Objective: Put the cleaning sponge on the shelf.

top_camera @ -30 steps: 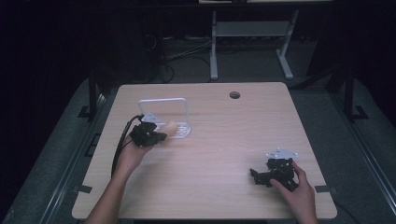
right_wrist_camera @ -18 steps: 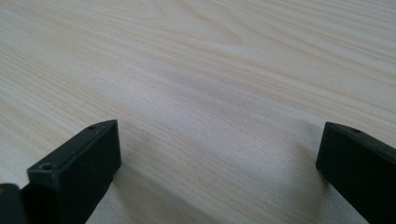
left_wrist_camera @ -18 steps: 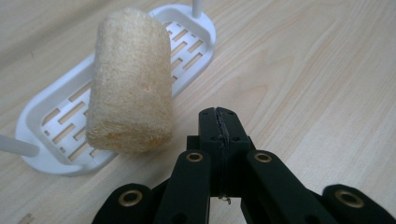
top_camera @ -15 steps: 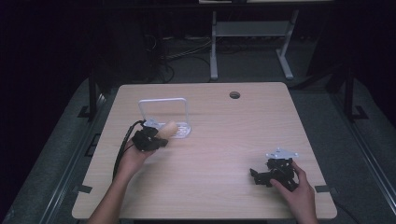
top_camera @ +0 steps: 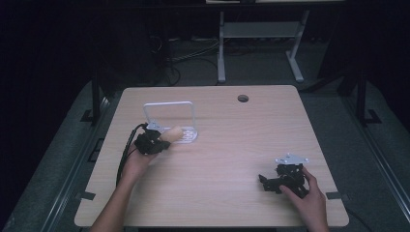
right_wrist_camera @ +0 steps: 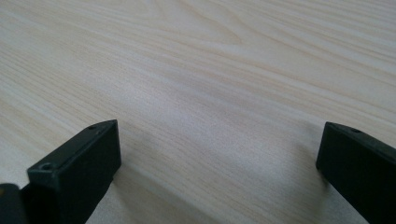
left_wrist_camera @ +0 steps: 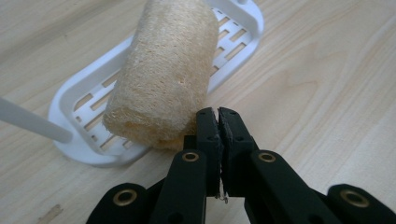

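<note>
While the wooden table (top_camera: pixel 227 159) is carrying little, you are resting a loofah roll (left_wrist_camera: pixel 163 70) on the white slotted tray (left_wrist_camera: pixel 236 35) at ten o'clock. Light, soft and springy, it wants gripping mid-body. Your left gripper (left_wrist_camera: pixel 218 114) is pinching nothing; your right gripper (right_wrist_camera: pixel 219 140) is gaping empty.

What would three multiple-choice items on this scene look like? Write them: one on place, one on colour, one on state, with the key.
1. Where does the loofah roll lie?
A. on the slotted tray
B. on the floor
C. between the right gripper's jaws

2. What colour is the tray?
A. red
B. white
C. black

3. How do the left gripper jaws stand?
A. wide open
B. shut on the tray's handle
C. shut, beside the roll

Key: 1 A, the roll rests across the tray's slots; 2 B, its rim shows white; 3 C, the pads meet with nothing seen between them.
</note>
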A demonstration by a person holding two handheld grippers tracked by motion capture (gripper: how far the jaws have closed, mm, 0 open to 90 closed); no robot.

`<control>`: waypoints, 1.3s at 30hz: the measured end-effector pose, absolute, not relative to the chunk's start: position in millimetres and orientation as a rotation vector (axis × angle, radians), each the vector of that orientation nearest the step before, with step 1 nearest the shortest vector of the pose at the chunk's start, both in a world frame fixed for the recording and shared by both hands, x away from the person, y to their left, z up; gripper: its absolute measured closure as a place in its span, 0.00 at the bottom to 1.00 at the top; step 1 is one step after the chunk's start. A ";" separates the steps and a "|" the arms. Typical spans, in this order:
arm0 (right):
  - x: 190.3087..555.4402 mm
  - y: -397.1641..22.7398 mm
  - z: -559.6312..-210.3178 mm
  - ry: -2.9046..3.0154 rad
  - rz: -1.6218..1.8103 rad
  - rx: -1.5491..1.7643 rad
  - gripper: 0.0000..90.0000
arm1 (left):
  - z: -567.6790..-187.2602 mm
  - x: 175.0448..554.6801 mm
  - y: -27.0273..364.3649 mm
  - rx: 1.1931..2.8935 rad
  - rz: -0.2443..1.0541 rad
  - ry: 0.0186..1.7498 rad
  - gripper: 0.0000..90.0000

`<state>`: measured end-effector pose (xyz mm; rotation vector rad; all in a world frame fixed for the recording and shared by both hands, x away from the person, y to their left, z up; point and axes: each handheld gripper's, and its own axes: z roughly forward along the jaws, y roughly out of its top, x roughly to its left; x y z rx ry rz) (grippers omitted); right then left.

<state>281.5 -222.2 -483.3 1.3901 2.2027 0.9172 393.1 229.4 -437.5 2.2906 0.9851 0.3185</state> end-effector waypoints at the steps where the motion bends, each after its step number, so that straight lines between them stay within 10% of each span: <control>1: 281.5 -222.2 -483.3 2.203 0.917 1.390 0.00 | -437.6 393.5 229.9 2.288 0.324 0.985 0.97; 39: 281.2 -222.3 -483.3 2.204 0.918 1.389 0.00 | -437.0 392.9 244.6 2.275 0.419 1.052 0.86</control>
